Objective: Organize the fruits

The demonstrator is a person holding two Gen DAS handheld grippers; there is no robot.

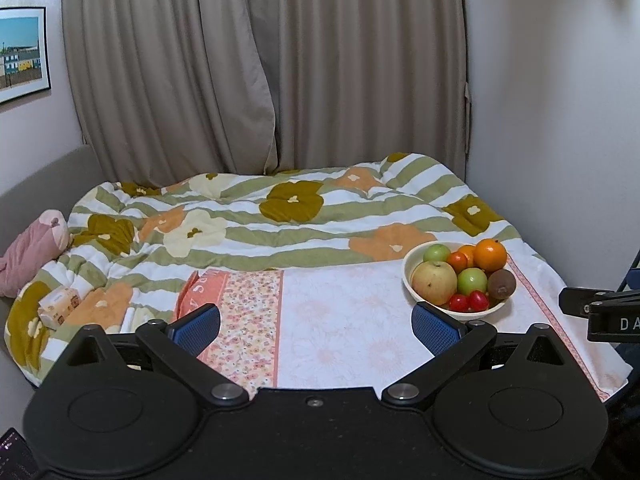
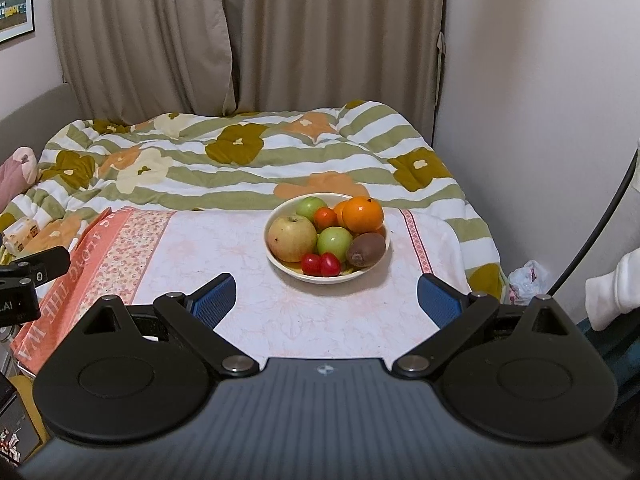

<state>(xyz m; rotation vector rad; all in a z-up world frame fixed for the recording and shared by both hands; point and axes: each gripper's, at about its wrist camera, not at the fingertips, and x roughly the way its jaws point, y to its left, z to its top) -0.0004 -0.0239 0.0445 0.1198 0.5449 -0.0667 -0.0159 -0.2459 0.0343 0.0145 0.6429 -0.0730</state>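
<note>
Fruits piled in the cream round bowl (image 2: 327,236) lie straight ahead of the right tool (image 2: 326,300), nearer than the left tool (image 1: 316,330); both gape wide, holding nothing.

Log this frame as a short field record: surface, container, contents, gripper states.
surface: pale floral cloth spread over a bed, striped flower quilt behind it
container: cream bowl, upright on the cloth
contents: large yellowish apple, two green apples, orange, kiwi, small red fruits
left gripper: open, holding nothing, bowl ahead to its right
right gripper: open, holding nothing, bowl straight ahead
contact: neither gripper's fingers touch the bowl
</note>
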